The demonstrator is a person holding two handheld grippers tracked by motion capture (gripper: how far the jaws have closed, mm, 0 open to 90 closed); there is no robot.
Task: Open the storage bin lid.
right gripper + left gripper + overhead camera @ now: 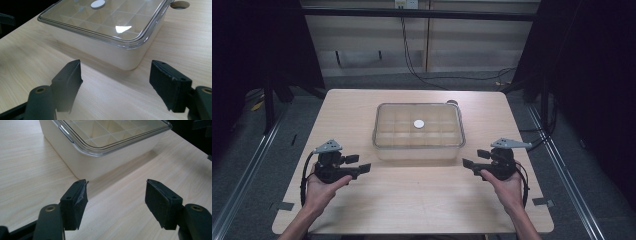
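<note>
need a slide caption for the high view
Two hand-held claws, left claw and right claw, both open, flank a lidded compartment box on a wooden table.

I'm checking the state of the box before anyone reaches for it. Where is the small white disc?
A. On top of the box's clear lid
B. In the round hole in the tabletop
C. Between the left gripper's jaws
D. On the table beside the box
A: the white disc lies on the clear lid of the box, above its dividers, apart from both grippers.
</note>
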